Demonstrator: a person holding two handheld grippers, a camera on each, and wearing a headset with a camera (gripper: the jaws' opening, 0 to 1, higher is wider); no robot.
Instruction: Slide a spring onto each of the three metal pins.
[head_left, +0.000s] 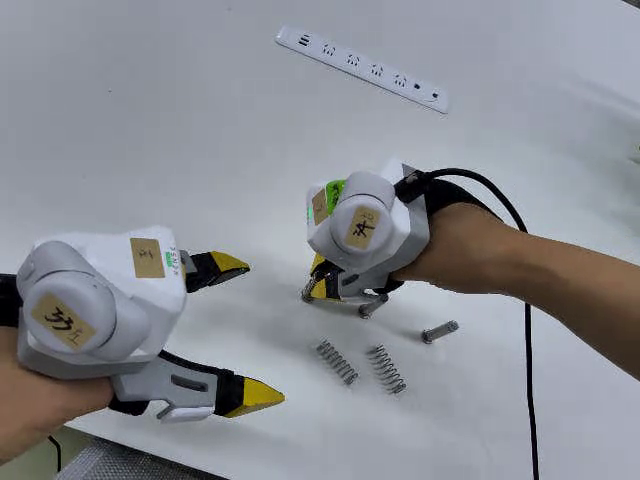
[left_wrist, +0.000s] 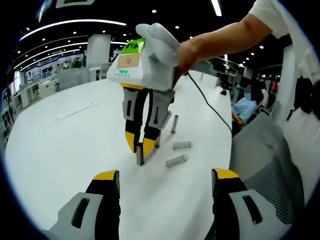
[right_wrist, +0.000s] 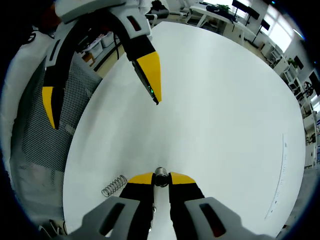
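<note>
- Firstly, the right gripper (left_wrist: 140, 146) points down at the table, and its yellow-tipped jaws are pressed together on a grey coiled metal spring (left_wrist: 140, 159).
- This spring is thin, with close and even turns. In the right gripper view it is seen end-on, as a small ring between the jaw tips.
- Its long axis is upright, in line with the right gripper, and its lower end comes out under the jaw tips and meets the table. Whether a pin is inside it, I cannot tell.
- Two loose grey metal springs (head_left: 337, 361) lie flat near the right gripper, on the person's side of it. They are almost parallel and do not touch each other.
- A short grey metal pin (head_left: 440, 331) lies on its side near the right gripper, below the hand that holds it.
- A second metal pin (head_left: 372, 305) is just beside the right gripper's jaws. If it stands or lies, I cannot tell.
- The left gripper (head_left: 245, 330) is well apart from the right gripper, with its jaws spread wide and its tips turned toward the right gripper.
- The smooth white table (head_left: 150, 120) carries a long white power strip (head_left: 360, 67) well beyond the right gripper. A black cable (head_left: 527, 330) runs from the right gripper past the wrist.
- Behind the right gripper, the left gripper view shows a large hall with bright ceiling light strips and other white tables.
</note>
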